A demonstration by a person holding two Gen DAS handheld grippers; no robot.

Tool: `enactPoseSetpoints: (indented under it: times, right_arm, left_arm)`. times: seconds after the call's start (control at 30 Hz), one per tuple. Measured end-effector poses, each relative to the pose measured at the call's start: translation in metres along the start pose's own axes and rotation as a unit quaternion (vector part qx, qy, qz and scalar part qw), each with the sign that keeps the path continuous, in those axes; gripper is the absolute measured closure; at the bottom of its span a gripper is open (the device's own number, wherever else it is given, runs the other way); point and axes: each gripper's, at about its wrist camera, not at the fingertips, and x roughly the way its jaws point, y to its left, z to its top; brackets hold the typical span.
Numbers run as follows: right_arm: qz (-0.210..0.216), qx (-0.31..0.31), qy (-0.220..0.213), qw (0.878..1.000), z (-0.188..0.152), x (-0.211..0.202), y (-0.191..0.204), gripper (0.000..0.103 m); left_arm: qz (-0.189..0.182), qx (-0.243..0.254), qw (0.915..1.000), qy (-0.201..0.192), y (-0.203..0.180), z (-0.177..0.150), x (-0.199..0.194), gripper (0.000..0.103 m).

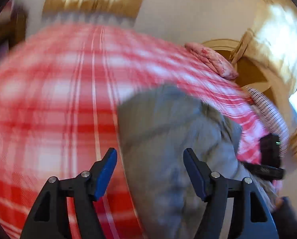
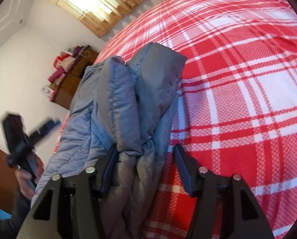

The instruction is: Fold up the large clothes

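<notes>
A grey-blue padded jacket (image 2: 116, 107) lies bunched and folded on a bed with a red and white plaid cover (image 2: 238, 99). My right gripper (image 2: 144, 159) is open, its jaws around the near end of a rolled part of the jacket. My left gripper (image 1: 150, 165) is open and empty, just above the jacket (image 1: 168, 139), in a blurred view. The left gripper also shows in the right wrist view (image 2: 28, 137), to the left of the jacket. The right gripper shows in the left wrist view (image 1: 270, 159), at the jacket's far right side.
The bed cover (image 1: 48, 99) fills most of both views. A pink pillow (image 1: 214, 59) lies at the bed's far end. A curtained window (image 2: 100, 2) and a shelf of boxes and bags (image 2: 68, 75) stand by the wall beyond the bed.
</notes>
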Motion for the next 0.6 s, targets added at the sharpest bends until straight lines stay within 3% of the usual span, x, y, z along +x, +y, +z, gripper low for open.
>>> enactPoseSetpoints:
  times: [0.07,0.17,0.23,0.3,0.37,0.47,0.53,0.57,0.6]
  right_arm:
    - [0.003,-0.002,0.000,1.000,-0.001,-0.001,0.001,0.038]
    - [0.024,0.006,0.001,1.000,-0.003,-0.003,0.002,0.034]
    - [0.046,0.013,0.007,0.999,-0.004,-0.003,0.002,0.033]
    - [0.039,0.001,0.016,0.999,-0.005,0.001,0.006,0.030]
    - [0.026,-0.013,0.022,0.999,-0.001,0.009,0.012,0.023]
    - [0.023,-0.012,0.018,1.000,0.003,0.018,0.019,0.017]
    - [0.009,-0.023,0.013,1.000,0.002,0.024,0.026,0.017]
    - [-0.001,-0.028,0.012,1.000,0.000,0.025,0.029,0.018]
    - [-0.006,-0.030,0.013,0.999,-0.002,0.025,0.032,0.022]
  left_arm:
    - [-0.047,-0.049,0.9971,0.034,0.018,-0.018,0.012,0.034]
    - [-0.119,-0.104,0.9863,0.047,0.024,-0.038,0.027,0.033]
    - [-0.130,-0.104,0.9846,0.053,0.017,-0.040,0.035,0.021]
    - [-0.144,-0.100,0.9829,0.055,0.011,-0.038,0.044,0.010]
    - [-0.154,-0.112,0.9804,0.049,0.011,-0.035,0.052,0.009]
    - [-0.160,-0.122,0.9790,0.033,0.005,-0.030,0.063,0.009]
    - [-0.147,-0.111,0.9828,0.018,-0.004,-0.033,0.065,0.009]
    - [-0.145,-0.099,0.9845,0.016,-0.010,-0.035,0.064,0.013]
    - [-0.141,-0.088,0.9861,0.010,-0.015,-0.037,0.059,0.028]
